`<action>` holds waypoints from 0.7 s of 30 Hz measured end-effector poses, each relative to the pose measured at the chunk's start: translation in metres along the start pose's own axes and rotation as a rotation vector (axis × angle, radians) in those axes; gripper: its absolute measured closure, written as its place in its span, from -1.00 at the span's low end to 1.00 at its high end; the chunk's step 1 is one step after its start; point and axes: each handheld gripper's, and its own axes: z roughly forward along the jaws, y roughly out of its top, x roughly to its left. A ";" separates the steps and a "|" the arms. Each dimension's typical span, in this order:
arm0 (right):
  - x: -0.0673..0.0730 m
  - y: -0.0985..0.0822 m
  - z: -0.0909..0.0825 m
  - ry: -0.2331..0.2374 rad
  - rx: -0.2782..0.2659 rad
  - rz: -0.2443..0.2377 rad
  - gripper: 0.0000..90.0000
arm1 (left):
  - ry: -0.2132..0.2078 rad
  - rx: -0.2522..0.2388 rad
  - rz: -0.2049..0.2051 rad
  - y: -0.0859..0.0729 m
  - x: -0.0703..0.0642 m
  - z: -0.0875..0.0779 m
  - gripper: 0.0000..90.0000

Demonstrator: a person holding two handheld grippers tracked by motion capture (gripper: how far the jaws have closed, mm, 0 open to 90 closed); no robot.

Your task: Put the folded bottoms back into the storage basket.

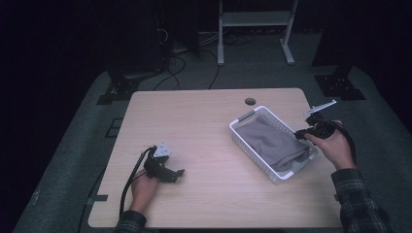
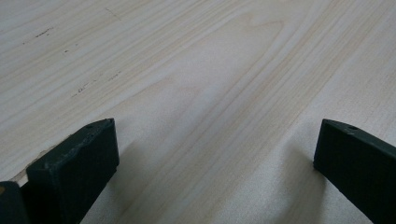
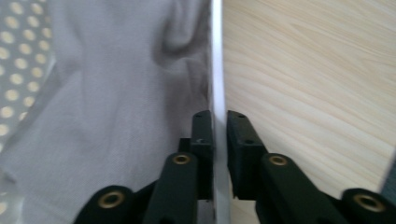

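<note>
My right fingers (image 3: 219, 140) pinch the basket's (image 1: 243, 138) near rim, basket running away leftward; left fingers (image 2: 215, 154) spread over bare bench (image 1: 204, 126)

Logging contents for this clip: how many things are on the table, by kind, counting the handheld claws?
Basket, white: 1
Cloth, grey, in the basket: 1
Claws: 2, left claw open on bare table, right claw shut on the basket's rim
Total: 4

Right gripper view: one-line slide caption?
Right gripper with jaws shut on the white basket's rim, grey cloth inside, wooden table outside.
</note>
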 end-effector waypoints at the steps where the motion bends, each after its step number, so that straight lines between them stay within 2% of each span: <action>1: 0.003 0.000 0.000 0.009 -0.002 -0.004 0.74 | 0.000 0.000 0.000 0.000 0.000 0.000 -1.00; 11: 0.019 0.000 0.004 0.080 -0.015 -0.020 0.68 | 0.000 0.000 0.000 0.000 0.000 0.000 -1.00; 15: 0.034 -0.001 0.004 0.124 -0.015 -0.044 0.69 | 0.000 0.000 0.000 0.000 0.000 0.000 -1.00; 18: 0.040 -0.001 0.004 0.135 -0.016 -0.059 0.69 | 0.000 0.002 0.000 0.000 0.000 0.000 -1.00; 21: 0.054 0.000 0.004 0.179 -0.020 -0.083 0.67 | -0.001 0.003 0.001 0.000 0.000 0.000 -1.00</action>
